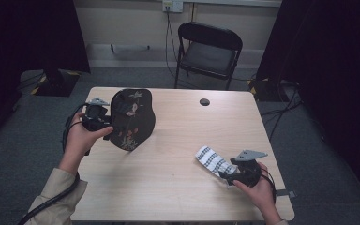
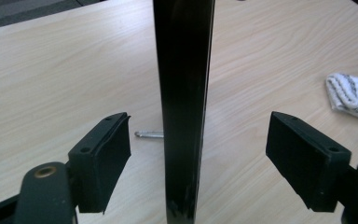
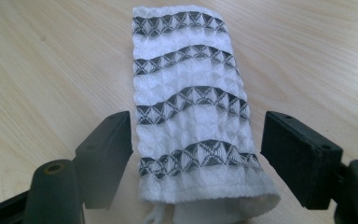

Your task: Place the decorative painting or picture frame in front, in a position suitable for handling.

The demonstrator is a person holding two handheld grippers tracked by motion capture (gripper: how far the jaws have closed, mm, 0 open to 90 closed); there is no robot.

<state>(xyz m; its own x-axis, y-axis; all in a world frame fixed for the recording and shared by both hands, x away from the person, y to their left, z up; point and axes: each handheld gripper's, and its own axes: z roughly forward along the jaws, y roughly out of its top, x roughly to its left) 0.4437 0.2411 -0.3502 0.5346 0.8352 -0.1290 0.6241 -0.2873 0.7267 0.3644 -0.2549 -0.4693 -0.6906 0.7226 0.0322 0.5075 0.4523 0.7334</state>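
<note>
On the pale wooden table (image 1: 178, 178), the left gripper (image 1: 104, 118) was held at the table's left side, level with a black, guitar-shaped lacquered board painted with flowers (image 1: 131, 119), which stood upright on its lower edge, its decorated face turned toward the high camera. In the left gripper view that board (image 2: 184, 107) appeared edge-on as a thin dark slab rising between the two black pads (image 2: 105, 163); the jaws stood wide apart, with clear table showing on either side of the board, so neither pad pressed on it. A small metal pin (image 2: 149, 134) lay on the table just behind the board in that view. Near the right front of the table, the right gripper (image 1: 225, 174) rested in the person's right hand (image 1: 258, 187), pointed at a folded white waffle-weave cloth with grey diamond-patterned stripes (image 1: 213, 161). In the right gripper view the cloth (image 3: 193, 116) lay flat on the wood between the parted jaws, its near hem just inside them, and neither pad touched the fabric. The cloth and the board were well apart. A black folding chair (image 1: 208, 51) stood beyond the table's far edge.
</note>
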